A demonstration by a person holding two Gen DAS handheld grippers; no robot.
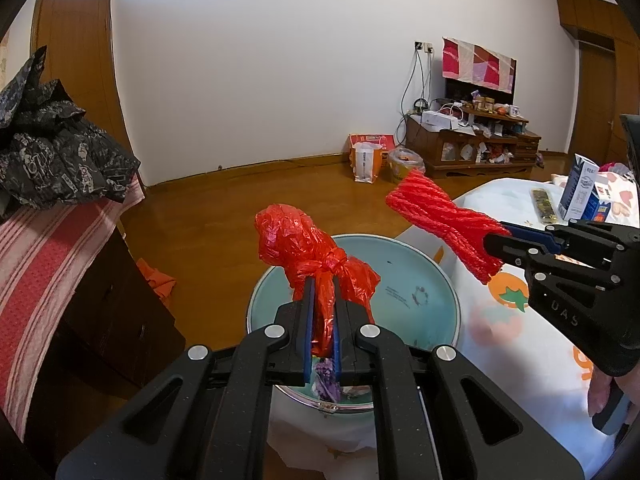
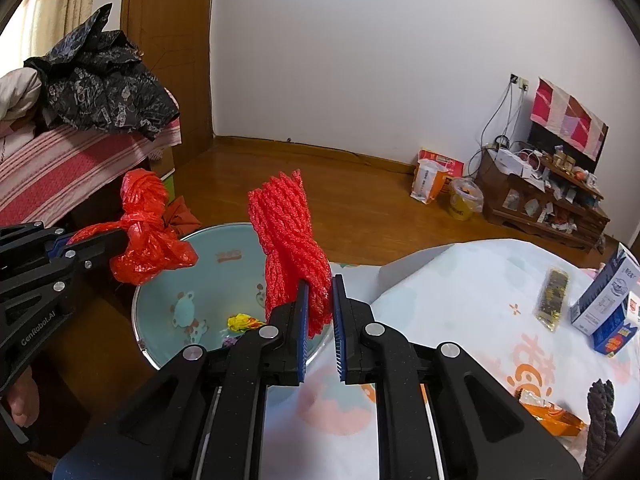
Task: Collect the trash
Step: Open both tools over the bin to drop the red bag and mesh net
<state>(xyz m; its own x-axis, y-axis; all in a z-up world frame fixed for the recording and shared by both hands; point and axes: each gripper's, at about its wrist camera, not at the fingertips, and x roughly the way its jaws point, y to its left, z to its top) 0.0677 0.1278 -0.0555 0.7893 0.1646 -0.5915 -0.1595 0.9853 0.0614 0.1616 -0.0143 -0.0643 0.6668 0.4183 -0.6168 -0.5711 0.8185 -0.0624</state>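
Trash is held in both grippers above a pale blue basin (image 2: pixel 168 280) at the table's (image 2: pixel 460 280) edge. At the left, a knotted red plastic bag (image 1: pixel 316 252) is pinched in the closed left gripper (image 1: pixel 322 304), hanging directly over the basin's opening. To its right, a twisted red foam net (image 2: pixel 286 240) is clamped at its lower end in the nearly closed right gripper (image 2: pixel 320 304), its long axis standing upward over the basin's near rim. Wrappers already lie inside the basin. Release looks nearer for the bag.
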